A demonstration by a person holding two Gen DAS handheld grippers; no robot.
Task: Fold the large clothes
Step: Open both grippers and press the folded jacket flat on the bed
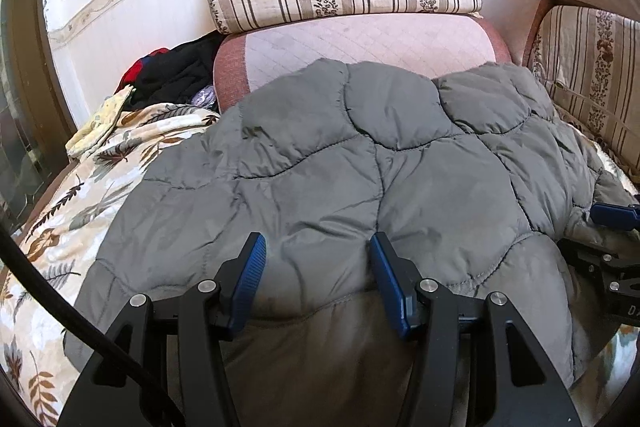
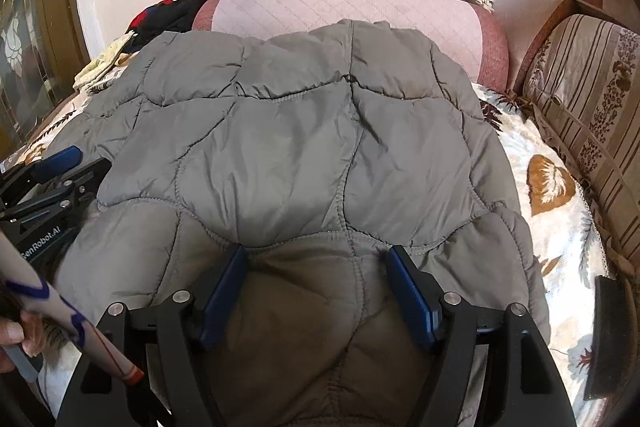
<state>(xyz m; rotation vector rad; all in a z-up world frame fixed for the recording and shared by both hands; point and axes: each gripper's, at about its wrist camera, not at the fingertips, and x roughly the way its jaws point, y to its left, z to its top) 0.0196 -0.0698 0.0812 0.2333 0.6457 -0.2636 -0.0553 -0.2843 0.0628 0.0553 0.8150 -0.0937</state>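
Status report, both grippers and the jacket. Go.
Left gripper open, right gripper open, both over near hem. Grey quilted jacket flat on sofa cover. Nothing in the way.

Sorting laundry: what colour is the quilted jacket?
Grey; the quilted jacket shows best in the right wrist view.

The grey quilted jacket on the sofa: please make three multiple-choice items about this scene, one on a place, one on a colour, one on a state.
1. Where does the grey quilted jacket lie?
A. on the leaf-print cover
B. on a wooden floor
C. on a hanger

2. What colour are the pads of the right gripper?
A. red
B. blue
C. yellow

3. How do the jaws of the left gripper stand?
A. apart, over the jacket's near edge
B. shut on a cushion
C. shut on nothing

Key: 1 A, the leaf-print cover shows around it; 2 B, both pads are blue; 3 A, grey fabric shows between them.
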